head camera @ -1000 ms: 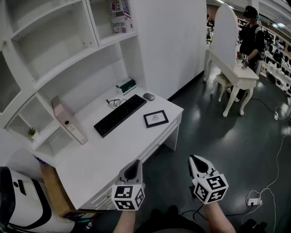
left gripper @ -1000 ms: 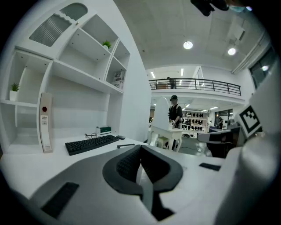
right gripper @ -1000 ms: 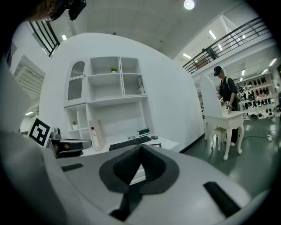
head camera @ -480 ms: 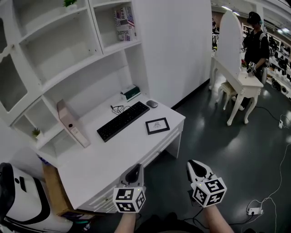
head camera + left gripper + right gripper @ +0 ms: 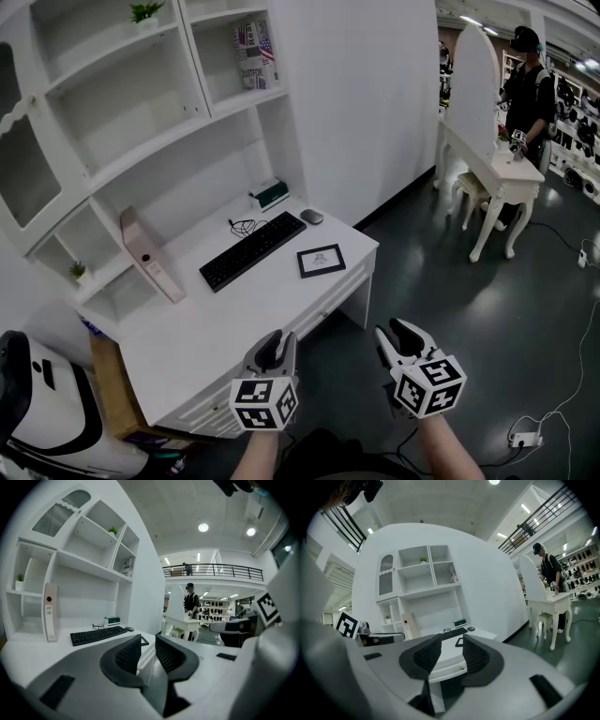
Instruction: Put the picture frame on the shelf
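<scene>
In the head view, the picture frame [image 5: 321, 261] lies flat just right of the keyboard [image 5: 252, 250]. Your left gripper [image 5: 272, 347] and right gripper [image 5: 398, 336] hang well apart from the keyboard, nearer you. In the left gripper view, your jaws are opening with nothing between them, and the keyboard is beyond at left. In the right gripper view, your jaws are likewise opening and empty, with the keyboard beyond the gap.

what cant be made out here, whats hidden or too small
- picture frame: image too small, head view.
- flag-patterned item: print too small, head view.
- white and black object: cut off at head view's lower left edge.
- brown box: mostly hidden under the desk, head view.
</scene>
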